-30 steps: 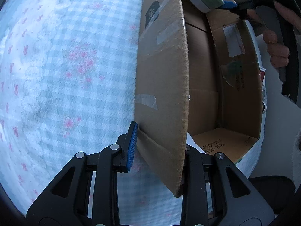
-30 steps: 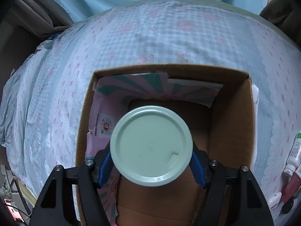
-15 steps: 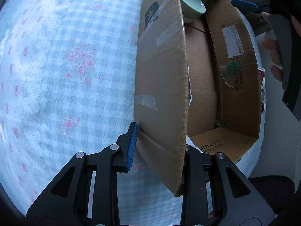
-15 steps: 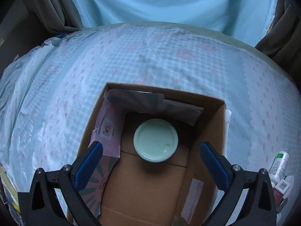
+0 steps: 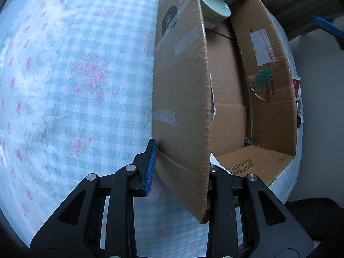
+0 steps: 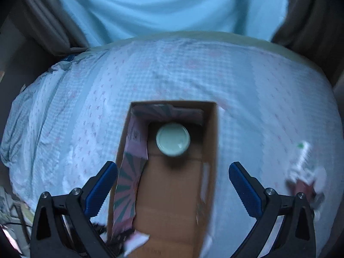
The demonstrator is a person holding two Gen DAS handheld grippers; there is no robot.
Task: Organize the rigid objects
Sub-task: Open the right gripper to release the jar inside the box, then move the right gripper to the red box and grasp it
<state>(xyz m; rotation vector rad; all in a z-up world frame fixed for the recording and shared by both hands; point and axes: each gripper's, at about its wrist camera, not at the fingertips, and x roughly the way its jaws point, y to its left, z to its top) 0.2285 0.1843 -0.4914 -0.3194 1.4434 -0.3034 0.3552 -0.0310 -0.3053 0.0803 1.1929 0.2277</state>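
A cardboard box (image 6: 211, 142) stands open on a bed. A round jar with a pale green lid (image 6: 173, 138) sits on the box floor at its far end; it also shows in the left wrist view (image 5: 214, 6). A pink and teal patterned flat pack (image 6: 129, 185) leans along the box's left inner wall. My left gripper (image 5: 180, 161) is shut on the box's near side wall (image 5: 182, 107), one blue pad outside. My right gripper (image 6: 172, 185) is open and empty, high above the box.
The bed has a pale blue checked cover with pink flowers (image 5: 75, 86). A small pile of tubes and bottles (image 6: 303, 167) lies on the bed right of the box. Blue curtains (image 6: 161, 6) hang behind the bed.
My right gripper opened and let the jar go into the box, then rose up and away from it. My left gripper kept its hold on the box wall.
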